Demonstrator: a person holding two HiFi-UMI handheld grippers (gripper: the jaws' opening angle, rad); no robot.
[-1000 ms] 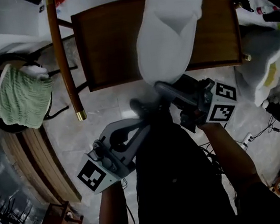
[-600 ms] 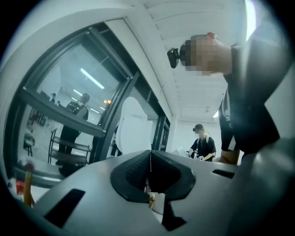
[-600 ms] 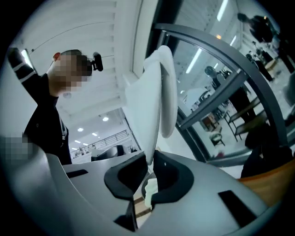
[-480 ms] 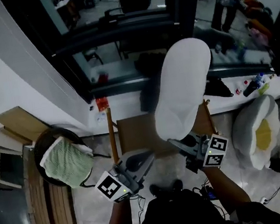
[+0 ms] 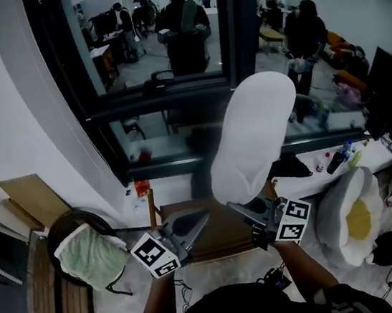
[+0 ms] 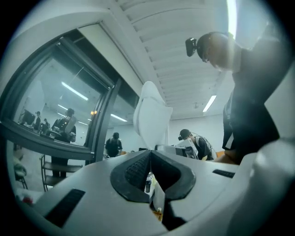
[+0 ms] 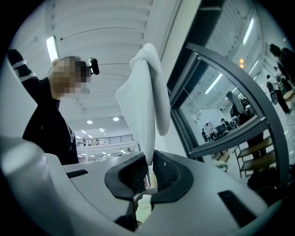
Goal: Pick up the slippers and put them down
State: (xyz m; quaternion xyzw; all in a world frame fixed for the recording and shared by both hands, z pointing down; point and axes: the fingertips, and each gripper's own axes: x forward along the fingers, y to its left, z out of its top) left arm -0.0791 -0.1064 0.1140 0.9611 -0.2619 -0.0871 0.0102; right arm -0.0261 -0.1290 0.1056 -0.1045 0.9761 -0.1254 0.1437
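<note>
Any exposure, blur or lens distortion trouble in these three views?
Head view: dim, window frame bowed, slipper sharp. Left gripper view: heavy fisheye, black corners, ceiling light blown out. Right gripper view: same fisheye, slipper crisp.
</note>
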